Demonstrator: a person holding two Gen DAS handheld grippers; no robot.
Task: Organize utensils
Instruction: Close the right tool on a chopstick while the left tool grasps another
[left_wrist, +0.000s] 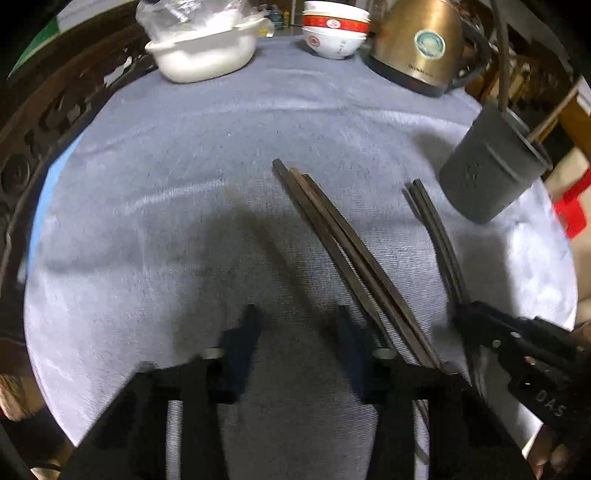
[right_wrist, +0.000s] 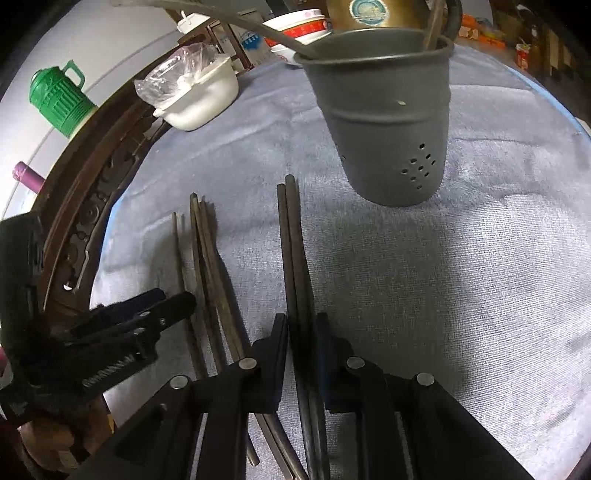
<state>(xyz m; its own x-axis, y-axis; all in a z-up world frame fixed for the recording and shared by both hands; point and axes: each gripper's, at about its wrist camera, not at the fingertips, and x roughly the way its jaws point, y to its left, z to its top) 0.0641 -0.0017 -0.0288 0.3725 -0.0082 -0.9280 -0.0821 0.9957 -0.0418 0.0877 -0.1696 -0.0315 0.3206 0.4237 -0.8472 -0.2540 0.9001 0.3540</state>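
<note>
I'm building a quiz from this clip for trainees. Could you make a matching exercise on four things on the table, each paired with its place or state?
Things:
1. pair of dark grey chopsticks
2. grey perforated metal utensil holder
3. bundle of brown wooden chopsticks
4. white ceramic dish with a clear plastic bag

Places or states:
A. stands upright, with handles sticking out of its top
B. lies flat on the cloth beside the open left claw
C. sits at the table's far edge
D. between the fingers of the right claw

Pairs: 1-D, 2-A, 3-B, 4-C
</note>
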